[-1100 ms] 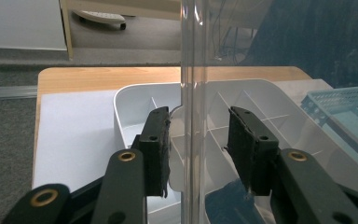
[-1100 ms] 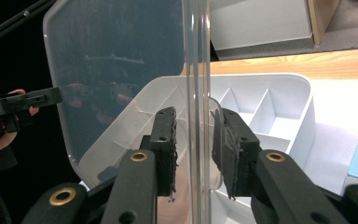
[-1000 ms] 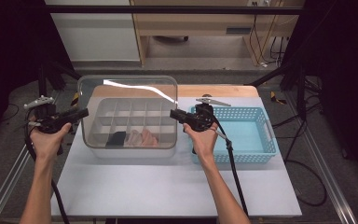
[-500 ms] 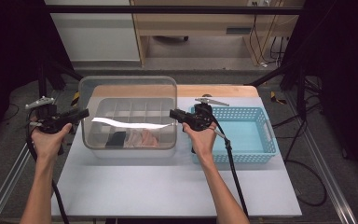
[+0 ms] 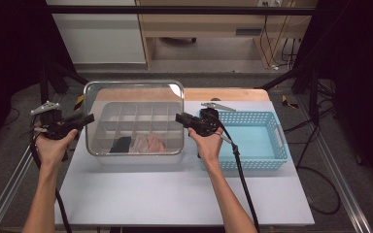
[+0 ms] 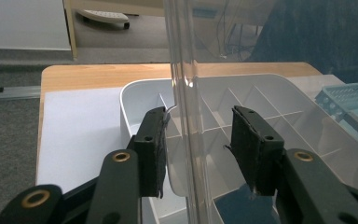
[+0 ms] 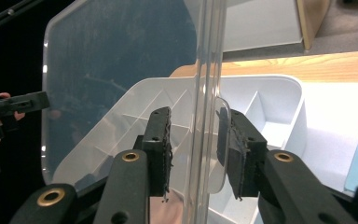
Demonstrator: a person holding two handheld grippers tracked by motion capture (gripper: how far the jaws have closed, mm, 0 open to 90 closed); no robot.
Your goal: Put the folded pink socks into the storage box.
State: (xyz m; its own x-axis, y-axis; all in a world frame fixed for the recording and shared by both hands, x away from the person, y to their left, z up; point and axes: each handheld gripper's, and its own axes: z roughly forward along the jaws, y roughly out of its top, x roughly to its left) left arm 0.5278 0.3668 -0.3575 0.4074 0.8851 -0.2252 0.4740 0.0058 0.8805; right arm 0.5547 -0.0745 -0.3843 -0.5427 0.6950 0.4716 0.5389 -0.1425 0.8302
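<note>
A clear plastic lid [image 5: 133, 94] stands nearly upright over the front of a white compartment box [image 5: 141, 160]. My left gripper [image 5: 88, 118] is at the lid's left edge and my right gripper [image 5: 178, 118] at its right edge. In the left gripper view the lid's edge [image 6: 186, 70] runs between the jaws of the left gripper [image 6: 196, 135], with a gap at the right pad. In the right gripper view the lid [image 7: 121, 70] passes between the jaws of the right gripper [image 7: 196, 126], clear of the left pad. Both pairs of jaws have just been opening around the lid.
A dark item [image 5: 121, 144] and a pinkish item [image 5: 148, 143] lie in the box's front compartments. A light-blue basket [image 5: 267, 145] stands right of the box, under my right hand. A wooden strip [image 5: 223, 93] runs along the table's far edge.
The bright reflection across the lid slid from its top to its middle, then vanished, so the lid has tipped slightly. Both hands stayed where they were.
</note>
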